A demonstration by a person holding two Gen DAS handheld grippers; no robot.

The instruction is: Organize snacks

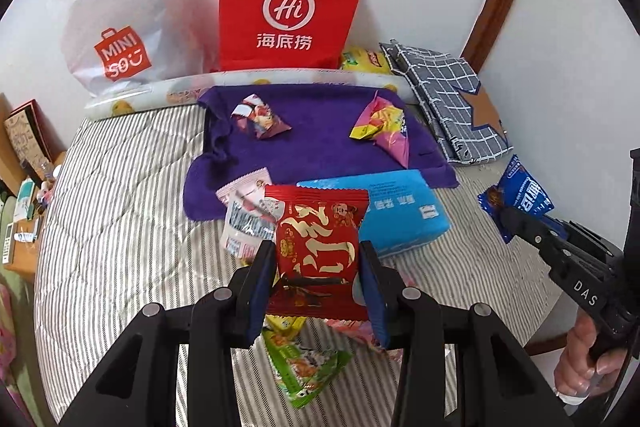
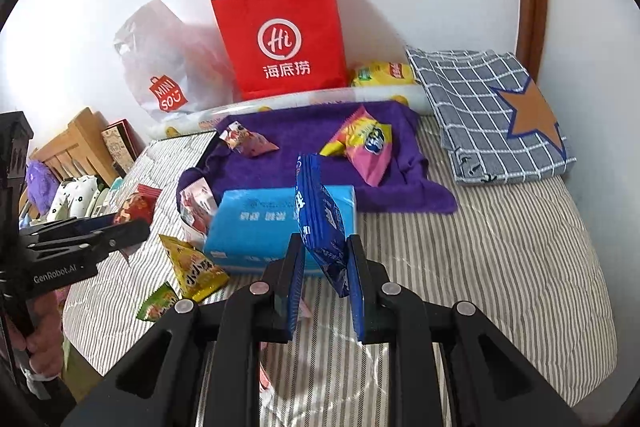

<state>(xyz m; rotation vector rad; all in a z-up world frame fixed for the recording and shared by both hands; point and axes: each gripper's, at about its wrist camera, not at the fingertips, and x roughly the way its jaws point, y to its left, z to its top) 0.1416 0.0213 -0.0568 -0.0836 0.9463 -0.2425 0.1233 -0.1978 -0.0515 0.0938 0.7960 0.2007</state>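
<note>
The left hand-held gripper (image 1: 318,275) clamps a red snack packet (image 1: 320,247) and the right hand-held gripper (image 2: 326,275) a blue cookie packet (image 2: 320,215), both above the bed (image 2: 500,267). Carry them level toward the purple towel (image 2: 304,155), clearing the tissue pack (image 2: 256,227).

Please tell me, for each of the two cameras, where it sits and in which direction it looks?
Left wrist: sits on the left gripper, shut on the red packet; looks down the bed toward the wall; a hand shows at right.
Right wrist: sits on the right gripper, shut on the blue packet; same direction.
Shared: red bag, purple towel.
</note>
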